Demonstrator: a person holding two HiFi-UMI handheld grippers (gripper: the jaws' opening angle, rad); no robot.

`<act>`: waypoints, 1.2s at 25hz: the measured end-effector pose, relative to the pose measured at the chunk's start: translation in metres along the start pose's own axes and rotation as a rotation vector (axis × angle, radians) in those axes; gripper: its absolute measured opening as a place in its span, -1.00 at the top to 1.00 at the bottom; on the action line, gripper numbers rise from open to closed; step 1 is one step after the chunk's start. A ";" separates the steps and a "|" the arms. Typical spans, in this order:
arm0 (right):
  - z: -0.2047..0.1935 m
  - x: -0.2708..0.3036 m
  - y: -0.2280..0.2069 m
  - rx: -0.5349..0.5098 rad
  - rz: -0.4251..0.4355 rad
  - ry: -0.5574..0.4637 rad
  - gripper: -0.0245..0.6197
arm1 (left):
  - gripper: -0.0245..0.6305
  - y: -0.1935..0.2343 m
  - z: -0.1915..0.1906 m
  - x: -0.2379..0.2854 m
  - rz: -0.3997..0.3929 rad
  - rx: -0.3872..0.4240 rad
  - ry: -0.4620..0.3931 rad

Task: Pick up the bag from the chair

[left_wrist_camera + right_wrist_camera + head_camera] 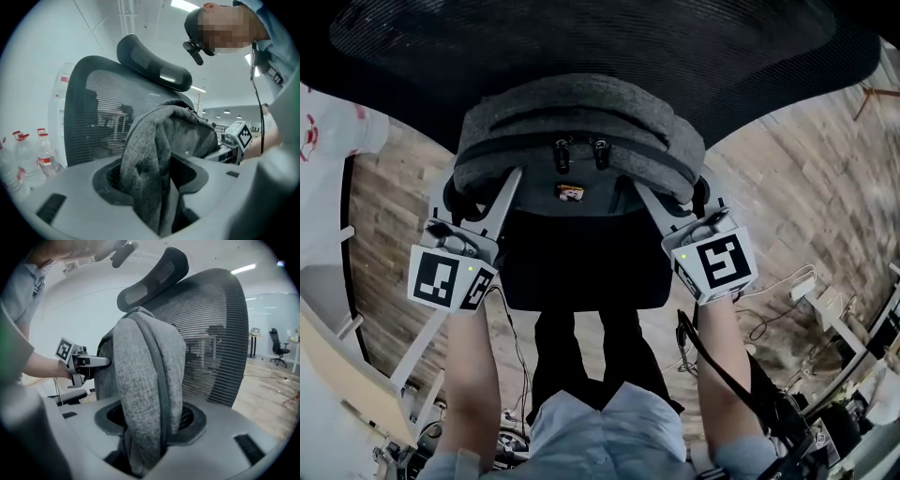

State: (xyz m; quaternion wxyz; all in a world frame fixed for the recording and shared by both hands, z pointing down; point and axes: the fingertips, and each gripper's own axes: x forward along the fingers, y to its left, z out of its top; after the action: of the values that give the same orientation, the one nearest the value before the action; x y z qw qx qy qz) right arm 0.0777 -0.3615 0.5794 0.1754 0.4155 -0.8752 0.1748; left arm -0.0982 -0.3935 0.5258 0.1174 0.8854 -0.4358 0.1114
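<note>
- Bag (581,127): grey fabric, upright at far end of chair (581,42) seat, against black mesh backrest.
- Small orange tag (571,193) on bag's near face; print too small to read.
- Left gripper (512,180): jaws closed on bag's left side, fabric fold pinched between them.
- Right gripper (645,190): jaws clamped on bag's right side, fabric filling gap.
- Gripper cubes: black-white square markers.
- Bottles (46,157) left of chair: red labels, text unreadable.

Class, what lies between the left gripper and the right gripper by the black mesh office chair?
The grey felt backpack, its sides clamped by the left gripper and right gripper; the head view shows it.
</note>
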 end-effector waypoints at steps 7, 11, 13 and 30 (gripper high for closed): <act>-0.003 -0.015 0.011 0.009 -0.033 -0.018 0.51 | 0.41 -0.022 0.002 -0.017 0.038 0.040 -0.027; 0.006 -0.026 0.019 -0.003 -0.049 -0.036 0.57 | 0.43 -0.030 0.012 -0.029 0.051 0.050 -0.040; 0.013 -0.030 0.022 -0.009 -0.053 -0.044 0.57 | 0.44 -0.031 0.019 -0.035 0.057 0.049 -0.045; 0.137 -0.108 0.051 -0.059 -0.062 -0.135 0.57 | 0.44 -0.062 0.154 -0.098 0.126 0.091 -0.120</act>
State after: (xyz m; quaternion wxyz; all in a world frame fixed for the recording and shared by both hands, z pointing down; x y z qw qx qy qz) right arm 0.0790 -0.3211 0.4023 0.1336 0.4478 -0.8766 0.1150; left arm -0.0927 -0.3311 0.3442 0.0437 0.8657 -0.4913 0.0849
